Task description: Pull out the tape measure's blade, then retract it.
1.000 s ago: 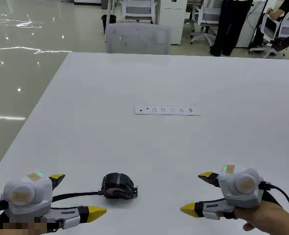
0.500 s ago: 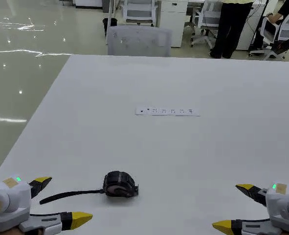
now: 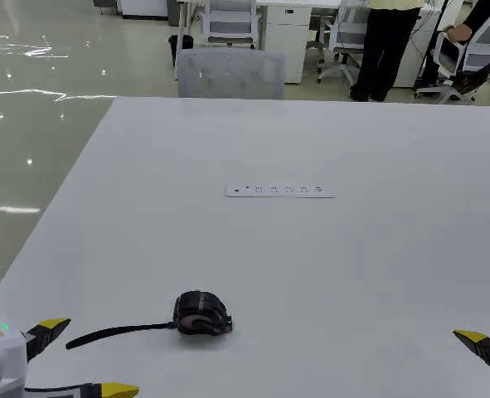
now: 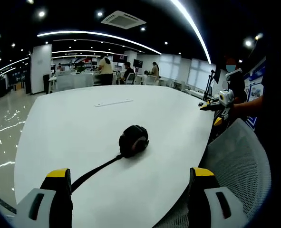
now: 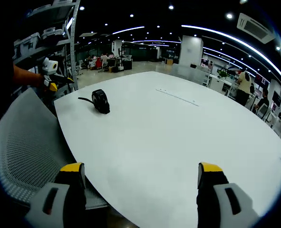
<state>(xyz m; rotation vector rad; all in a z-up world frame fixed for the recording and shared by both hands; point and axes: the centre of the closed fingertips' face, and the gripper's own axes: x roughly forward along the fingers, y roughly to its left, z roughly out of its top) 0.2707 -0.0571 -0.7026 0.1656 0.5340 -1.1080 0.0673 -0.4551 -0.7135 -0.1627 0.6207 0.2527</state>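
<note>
Black tape measure [image 3: 201, 313] near table [image 3: 327, 274] edge

Head view: high, fwd-down over table [image 3: 311, 249]. Left gripper view: low, tape measure [image 4: 133, 140] close ahead of jaws. Right gripper view: it's farther, front-left. All 3 share it.

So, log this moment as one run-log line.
tape measure: on table, untouched | left tool: open, near strap | right tool: open, apart
</note>
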